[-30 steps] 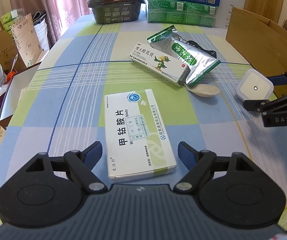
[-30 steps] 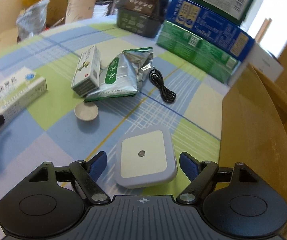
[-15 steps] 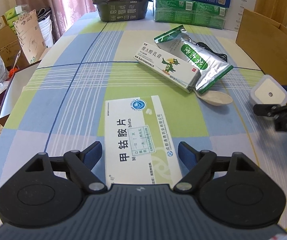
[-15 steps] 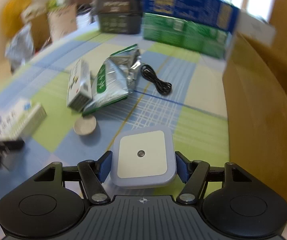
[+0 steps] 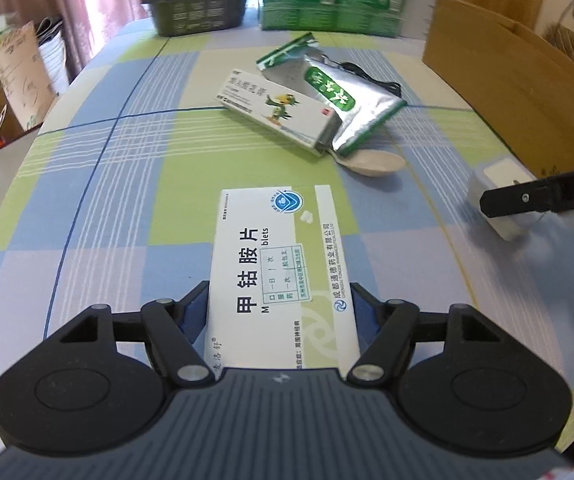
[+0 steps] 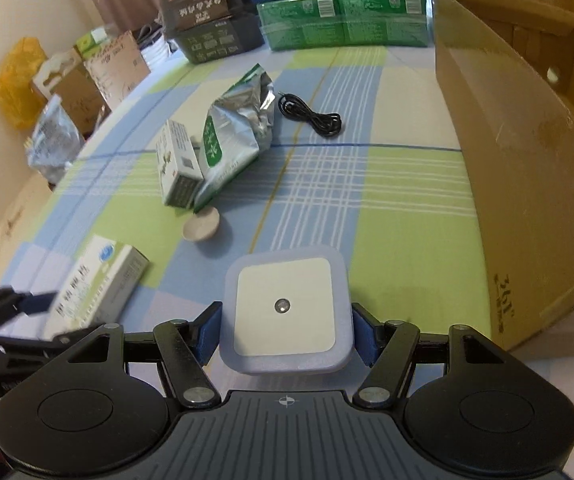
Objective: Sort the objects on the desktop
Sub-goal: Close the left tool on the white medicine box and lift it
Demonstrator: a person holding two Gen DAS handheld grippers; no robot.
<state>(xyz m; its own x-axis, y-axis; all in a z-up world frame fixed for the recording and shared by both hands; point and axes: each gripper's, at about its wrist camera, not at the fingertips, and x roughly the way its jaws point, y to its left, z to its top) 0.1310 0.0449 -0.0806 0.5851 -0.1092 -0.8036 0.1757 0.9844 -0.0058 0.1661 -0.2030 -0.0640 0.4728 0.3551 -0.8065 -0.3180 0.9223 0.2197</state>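
Note:
My left gripper is shut on a white medicine box with black Chinese print, its near end between the blue pads. My right gripper is shut on a square white night light with a grey rim, lifted a little above the cloth. The night light also shows in the left wrist view with a right finger across it. The medicine box also shows in the right wrist view. On the checked cloth lie an ointment box, a silver-green foil pouch, a beige spoon and a black cable.
An open cardboard box stands along the table's right side. Stacked green and blue cartons and a dark case line the far edge. Bags and boxes sit off the table's left edge.
Both grippers have closed: the left around the medicine box after sliding forward over it, the right around the night light, which it has raised and turned left.

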